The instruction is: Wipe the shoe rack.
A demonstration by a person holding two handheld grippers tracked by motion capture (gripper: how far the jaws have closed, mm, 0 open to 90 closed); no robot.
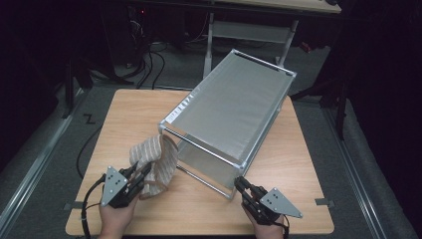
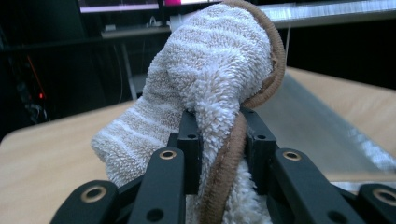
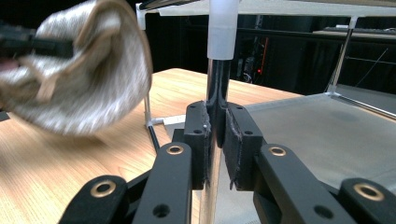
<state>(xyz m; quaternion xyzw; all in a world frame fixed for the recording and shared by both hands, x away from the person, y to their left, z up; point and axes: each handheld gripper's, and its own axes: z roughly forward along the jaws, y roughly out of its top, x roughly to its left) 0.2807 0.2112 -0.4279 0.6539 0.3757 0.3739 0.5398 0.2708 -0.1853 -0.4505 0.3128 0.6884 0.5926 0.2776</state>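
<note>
A beige-and-white striped towel (image 1: 155,160) with a brown hem is lifted off the wooden table (image 1: 124,114), bunched up at the near left corner of a metal-framed rack (image 1: 234,104) with grey mesh shelves. My left gripper (image 1: 142,174) is shut on a fold of the towel (image 2: 210,65), its pads pinching the terry and the hem. My right gripper (image 1: 239,183) is shut on the rack's near corner post (image 3: 218,88), a thin chrome upright with a white plastic cap. The right gripper view catches the towel (image 3: 84,79) blurred at the upper left.
The rack lies diagonally across the table's middle and right. Bare wood shows at the table's left and near edge. Beyond the table are black cables (image 1: 149,64) on the floor and the white legs of another table (image 1: 249,32).
</note>
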